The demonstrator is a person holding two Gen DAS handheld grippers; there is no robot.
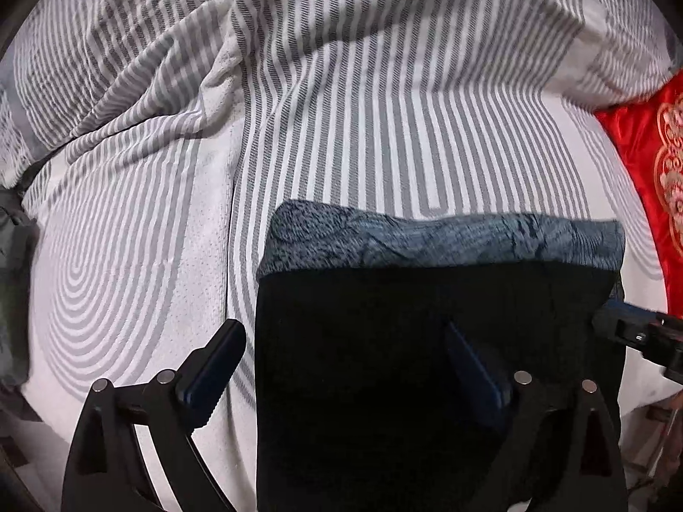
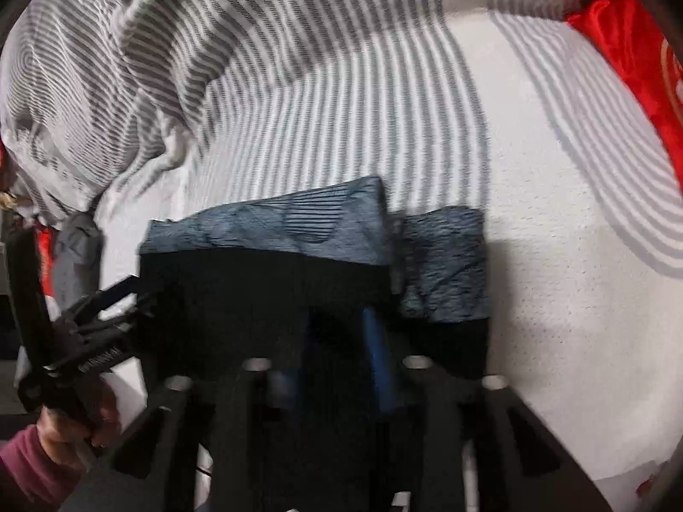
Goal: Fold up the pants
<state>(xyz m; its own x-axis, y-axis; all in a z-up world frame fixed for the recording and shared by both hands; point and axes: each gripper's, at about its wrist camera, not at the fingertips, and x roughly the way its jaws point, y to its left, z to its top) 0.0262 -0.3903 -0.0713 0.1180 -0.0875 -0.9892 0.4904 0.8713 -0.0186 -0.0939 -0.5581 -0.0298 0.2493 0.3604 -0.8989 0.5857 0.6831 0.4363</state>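
The pants [image 1: 363, 311] lie folded on the bed, black cloth with a blue-grey patterned band [image 1: 448, 239] along the far edge. My left gripper [image 1: 345, 345] points down and stands open. One of its fingers [image 1: 217, 362] is over the sheet, the other is over the black cloth, and the pants' left edge lies between them. In the right wrist view the pants [image 2: 239, 290] fill the middle, and a blue-grey flap [image 2: 444, 264] hangs over their right side. My right gripper [image 2: 341, 337] hovers over the black cloth, blurred, with its blue pads apart. It also shows at the pants' right edge [image 1: 614, 324].
A grey and white striped sheet [image 1: 384, 149] covers the bed, and a rumpled striped duvet [image 1: 128, 64] lies at the back left. A red cushion [image 1: 649, 170] with gold embroidery lies to the right. A hand with a maroon sleeve [image 2: 25, 461] holds the left gripper [image 2: 136, 294].
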